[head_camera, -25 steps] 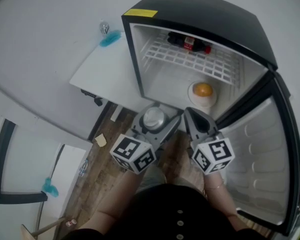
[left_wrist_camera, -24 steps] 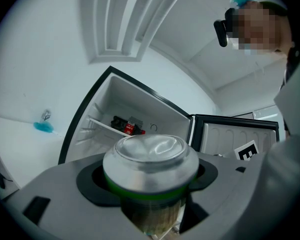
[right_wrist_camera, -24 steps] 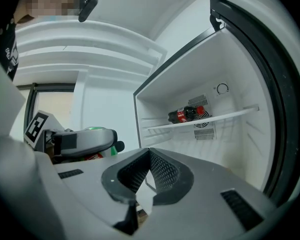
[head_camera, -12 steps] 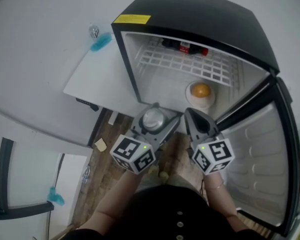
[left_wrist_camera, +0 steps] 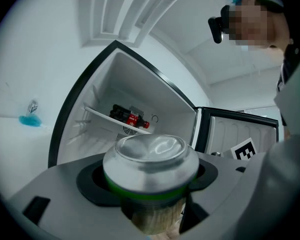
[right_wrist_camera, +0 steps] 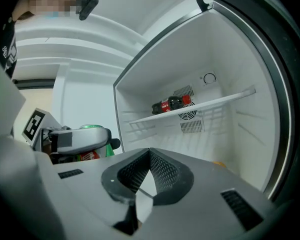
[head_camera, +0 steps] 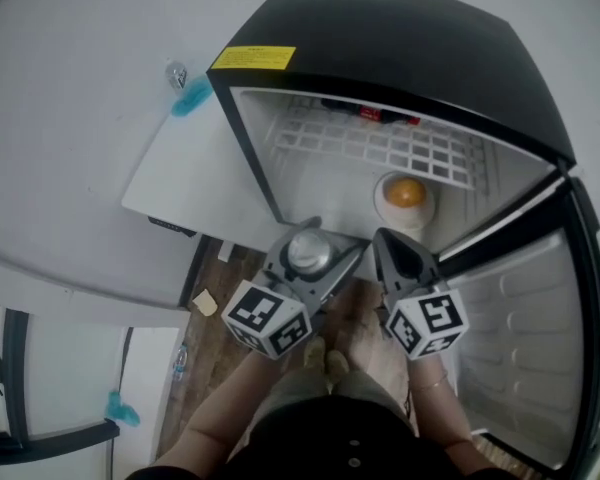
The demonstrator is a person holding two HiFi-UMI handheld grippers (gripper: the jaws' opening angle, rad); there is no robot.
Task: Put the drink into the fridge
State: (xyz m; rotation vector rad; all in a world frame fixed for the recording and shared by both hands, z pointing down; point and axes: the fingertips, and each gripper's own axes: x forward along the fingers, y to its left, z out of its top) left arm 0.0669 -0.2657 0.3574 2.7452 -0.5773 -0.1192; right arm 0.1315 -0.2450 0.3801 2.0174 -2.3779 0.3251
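My left gripper [head_camera: 305, 258] is shut on a drink can [head_camera: 308, 252] with a silver top and a green band [left_wrist_camera: 150, 160], held upright just in front of the open mini fridge [head_camera: 380, 158]. The can also shows at the left of the right gripper view [right_wrist_camera: 87, 134]. My right gripper [head_camera: 400, 260] is shut with nothing between its jaws [right_wrist_camera: 149, 176], beside the left one and pointing into the fridge. A dark soda bottle with a red label [head_camera: 385, 117] lies on the white wire shelf [head_camera: 380, 143]; it also shows from both grippers [left_wrist_camera: 130, 118] [right_wrist_camera: 171, 104].
An orange on a white plate [head_camera: 405, 194] sits on the fridge floor. The fridge door [head_camera: 525, 338] stands open at the right. A white panel [head_camera: 185, 183] lies left of the fridge, with a blue item [head_camera: 188, 96] beyond it. Wooden floor [head_camera: 215, 298] is below.
Both grippers and the can have stayed close together in front of the fridge. The view has shifted a little, so the fridge sits slightly lower and the shelf bottle is more hidden.
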